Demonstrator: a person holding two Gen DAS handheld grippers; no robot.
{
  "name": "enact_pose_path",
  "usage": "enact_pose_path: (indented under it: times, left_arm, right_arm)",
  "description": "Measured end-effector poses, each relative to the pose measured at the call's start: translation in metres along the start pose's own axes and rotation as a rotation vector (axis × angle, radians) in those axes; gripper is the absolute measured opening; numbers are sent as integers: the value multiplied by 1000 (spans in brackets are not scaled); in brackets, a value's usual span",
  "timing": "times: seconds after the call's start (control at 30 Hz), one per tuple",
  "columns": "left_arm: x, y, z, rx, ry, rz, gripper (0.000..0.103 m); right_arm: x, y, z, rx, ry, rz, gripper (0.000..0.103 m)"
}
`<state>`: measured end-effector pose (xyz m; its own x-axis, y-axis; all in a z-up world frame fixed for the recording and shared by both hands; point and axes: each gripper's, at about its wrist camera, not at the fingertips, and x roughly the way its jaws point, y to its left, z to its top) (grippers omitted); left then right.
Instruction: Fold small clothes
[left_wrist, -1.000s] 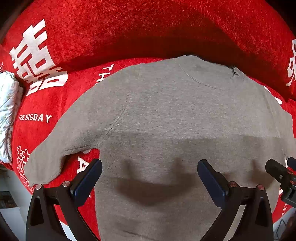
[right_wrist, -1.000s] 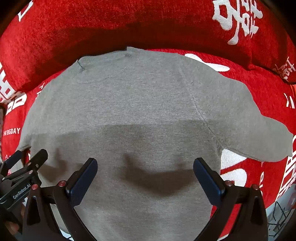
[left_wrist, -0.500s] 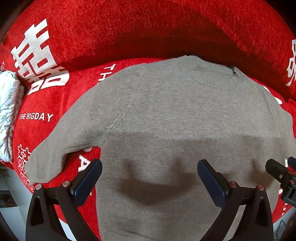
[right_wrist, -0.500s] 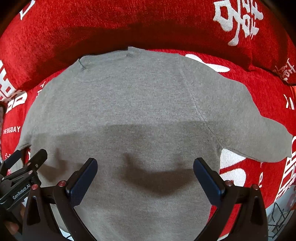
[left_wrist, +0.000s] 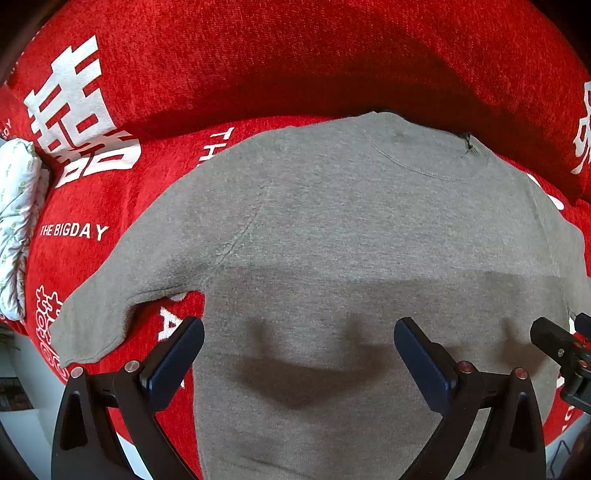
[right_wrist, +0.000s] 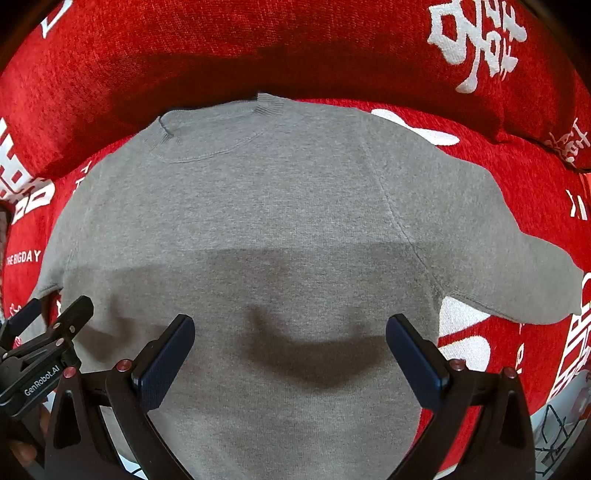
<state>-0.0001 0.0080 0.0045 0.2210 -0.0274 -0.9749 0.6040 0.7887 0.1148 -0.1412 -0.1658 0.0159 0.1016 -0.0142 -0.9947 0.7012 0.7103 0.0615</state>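
A grey sweater (left_wrist: 351, 240) lies spread flat, front up, on a red cover (left_wrist: 258, 66) printed with white characters and the words "THE BIGDAY". The neckline (left_wrist: 417, 147) points away from both cameras and sits close to the raised fold of the red cover behind it. Both short sleeves are extended outward: the left sleeve (left_wrist: 122, 295) ends near the cover's edge, and the right sleeve (right_wrist: 517, 266) rests over a white printed patch. The left gripper (left_wrist: 299, 354) is positioned above the lower body of the sweater with its jaws spread wide and nothing between them; its left finger (left_wrist: 177, 358) stands over the red cover just beside the garment's side edge, and its right finger (left_wrist: 421, 365) stands over grey fabric. The right gripper (right_wrist: 290, 352) is likewise spread wide and empty, with both fingers above the sweater's lower half. Each gripper casts a dark shadow on the fabric beneath it. A white patterned cloth (left_wrist: 16, 229) lies at the far left edge of the cover.
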Motion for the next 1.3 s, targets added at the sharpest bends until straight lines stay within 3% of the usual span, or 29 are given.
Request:
enact_pose_path:
  times: [1.3]
  left_arm:
    - [2,12,-4,-14,4,-3,103]
  right_arm:
    - [1,11,-6,-1,11,-7,103]
